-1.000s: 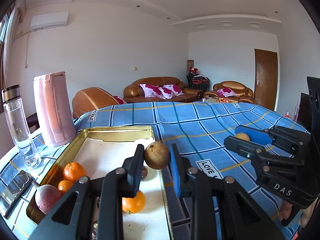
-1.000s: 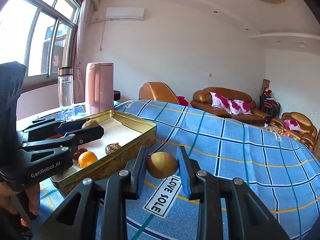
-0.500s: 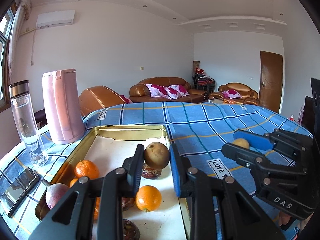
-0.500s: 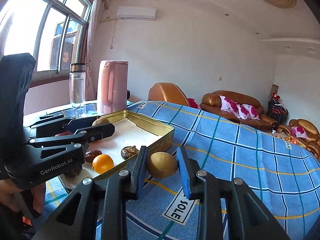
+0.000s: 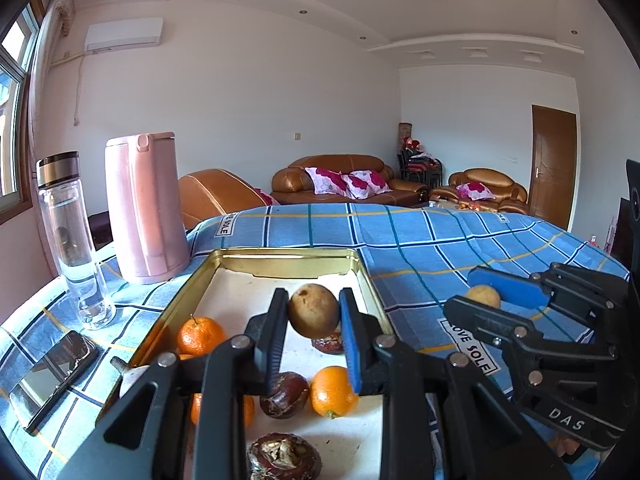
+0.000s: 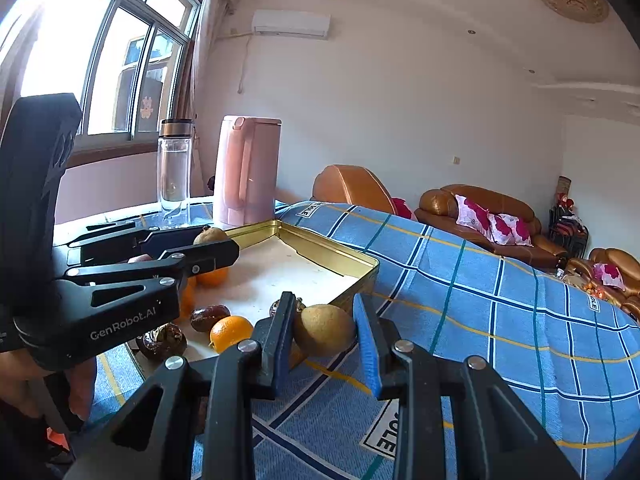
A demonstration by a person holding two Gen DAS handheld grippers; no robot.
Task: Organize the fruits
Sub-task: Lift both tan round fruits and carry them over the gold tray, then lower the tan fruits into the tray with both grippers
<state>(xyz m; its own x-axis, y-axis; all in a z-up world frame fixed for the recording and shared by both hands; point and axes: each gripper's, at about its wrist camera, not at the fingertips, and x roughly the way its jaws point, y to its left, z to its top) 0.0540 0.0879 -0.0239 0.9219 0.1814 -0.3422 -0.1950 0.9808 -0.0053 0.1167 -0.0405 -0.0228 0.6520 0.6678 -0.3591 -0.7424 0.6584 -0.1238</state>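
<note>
My left gripper (image 5: pixel 314 314) is shut on a brown round fruit (image 5: pixel 314 310) and holds it above the gold tray (image 5: pixel 280 255). The tray holds oranges (image 5: pixel 334 392), dark brown fruits (image 5: pixel 284 394) and a reddish fruit, partly hidden behind my fingers. My right gripper (image 6: pixel 324 330) is shut on a yellow-brown fruit (image 6: pixel 324 330) just above the tray's near right rim (image 6: pixel 360 280). The left gripper (image 6: pixel 212 240) shows in the right wrist view over the tray. The right gripper (image 5: pixel 486 296) shows in the left wrist view, right of the tray.
A pink kettle (image 5: pixel 144 208) and a clear glass bottle (image 5: pixel 72 240) stand left of the tray. A phone (image 5: pixel 52 372) lies at the near left. The table has a blue checked cloth (image 5: pixel 432 240). Brown sofas stand behind.
Both grippers have moved left with their fruits. The left one went from the tray's right rim to over its middle. The right one reached the tray's right rim.
</note>
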